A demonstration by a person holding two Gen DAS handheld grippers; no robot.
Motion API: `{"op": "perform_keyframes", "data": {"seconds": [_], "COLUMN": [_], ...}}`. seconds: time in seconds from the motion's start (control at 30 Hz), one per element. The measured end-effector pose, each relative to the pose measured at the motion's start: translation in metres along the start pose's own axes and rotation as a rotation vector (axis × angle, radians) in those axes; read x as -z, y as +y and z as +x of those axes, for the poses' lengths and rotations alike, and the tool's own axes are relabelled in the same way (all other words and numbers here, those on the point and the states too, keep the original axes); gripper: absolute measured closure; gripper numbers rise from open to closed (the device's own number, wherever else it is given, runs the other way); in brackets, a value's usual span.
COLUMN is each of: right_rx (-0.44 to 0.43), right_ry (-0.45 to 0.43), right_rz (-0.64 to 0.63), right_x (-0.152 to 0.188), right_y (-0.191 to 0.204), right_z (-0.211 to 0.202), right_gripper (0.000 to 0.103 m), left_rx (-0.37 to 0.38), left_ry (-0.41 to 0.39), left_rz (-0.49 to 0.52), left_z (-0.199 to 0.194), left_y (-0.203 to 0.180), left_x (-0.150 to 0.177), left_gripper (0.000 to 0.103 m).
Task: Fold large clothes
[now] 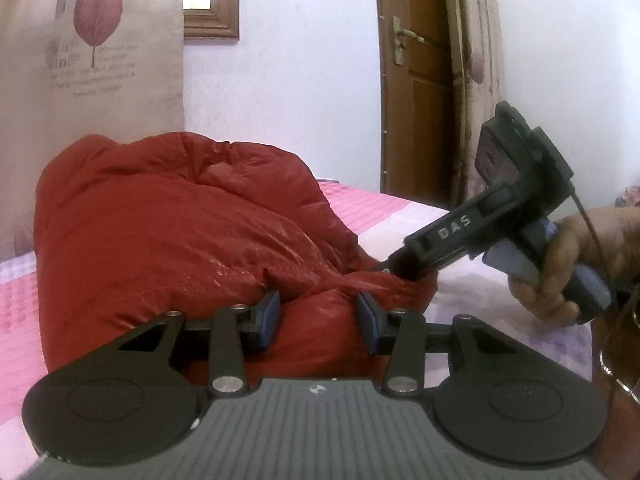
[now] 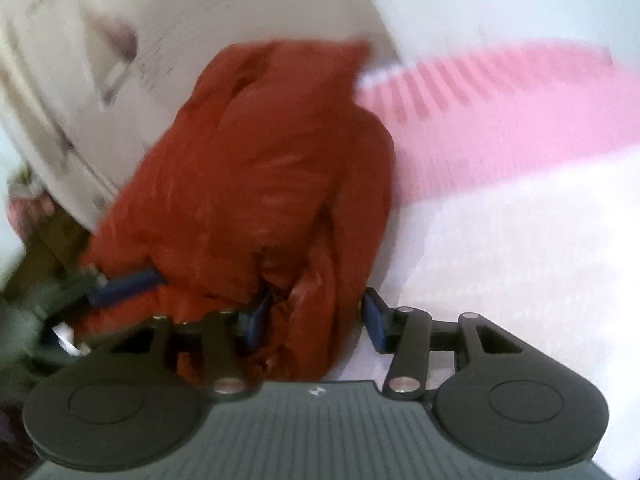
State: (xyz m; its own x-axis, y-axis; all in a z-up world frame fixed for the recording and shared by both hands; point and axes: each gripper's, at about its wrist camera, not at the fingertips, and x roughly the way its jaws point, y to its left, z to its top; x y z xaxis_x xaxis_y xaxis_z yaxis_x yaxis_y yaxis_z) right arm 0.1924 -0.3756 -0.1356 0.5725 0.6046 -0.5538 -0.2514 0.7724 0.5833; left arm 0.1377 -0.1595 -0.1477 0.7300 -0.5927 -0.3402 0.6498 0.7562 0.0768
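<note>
A puffy, shiny rust-red quilted jacket [image 1: 180, 232] lies bundled in a thick heap on a bed covered by a pink and white checked bedspread [image 1: 368, 204]. The left gripper [image 1: 318, 314], with blue pads on black fingers, straddles the jacket's near edge; fabric bulges between the jaws, but whether the pads pinch it cannot be told. The right gripper [image 2: 316, 316], held in a hand [image 1: 580, 264], stands part open at the jacket's right corner, a fold of fabric between its jaws and one pad clear of it. The right wrist view is blurred.

The jacket looks light, soft and springy, with a slick shell likely to slip and puff back open; thick hems or seams at the corners seem the safest places to pinch.

Behind the bed are a pale wall, a beige curtain printed with a large pink leaf [image 1: 96, 12] and a brown wooden door [image 1: 416, 80]
</note>
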Motion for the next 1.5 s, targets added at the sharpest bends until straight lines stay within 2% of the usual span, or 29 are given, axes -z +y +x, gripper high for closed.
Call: {"op": "perform_keyframes", "data": {"seconds": [0.1,0.17,0.23,0.33,0.5,0.57,0.87,1.5], "right_rx": [-0.063,-0.091,-0.091,-0.054,-0.026,0.012,0.089,0.093], "right_ry": [0.002,-0.009,-0.021,-0.032,-0.055,-0.073,-0.101,-0.107], "right_rz": [0.039,0.043,0.016,-0.033,-0.07,-0.095,-0.143,-0.145], "right_x": [0.007,0.01,0.014,0.014,0.02,0.026,0.028,0.029], "right_y": [-0.005,-0.008,-0.006,0.001,0.007,0.014,0.027,0.03], "right_z": [0.001,0.003,0.002,0.005,-0.002,-0.005,-0.002,0.0], "right_gripper": [0.05,0.05,0.05,0.05,0.045,0.038,0.027,0.026], "left_rx": [0.018,0.036,0.022,-0.025,-0.109,-0.146,-0.21,-0.27], "left_ry": [-0.009,-0.025,-0.044,-0.065,-0.053,-0.051,-0.005,0.048], "left_rz": [0.019,-0.002,-0.006,0.005,0.025,0.026,-0.016,-0.038], "left_z": [-0.009,-0.016,-0.022,-0.031,-0.031,-0.031,-0.035,-0.031], "left_y": [0.0,0.001,0.0,-0.006,-0.007,-0.005,0.02,0.049], "left_x": [0.004,0.002,-0.001,-0.008,-0.02,-0.023,-0.025,-0.023], "left_gripper": [0.043,0.031,0.016,0.005,0.001,0.0,0.0,0.0]}}
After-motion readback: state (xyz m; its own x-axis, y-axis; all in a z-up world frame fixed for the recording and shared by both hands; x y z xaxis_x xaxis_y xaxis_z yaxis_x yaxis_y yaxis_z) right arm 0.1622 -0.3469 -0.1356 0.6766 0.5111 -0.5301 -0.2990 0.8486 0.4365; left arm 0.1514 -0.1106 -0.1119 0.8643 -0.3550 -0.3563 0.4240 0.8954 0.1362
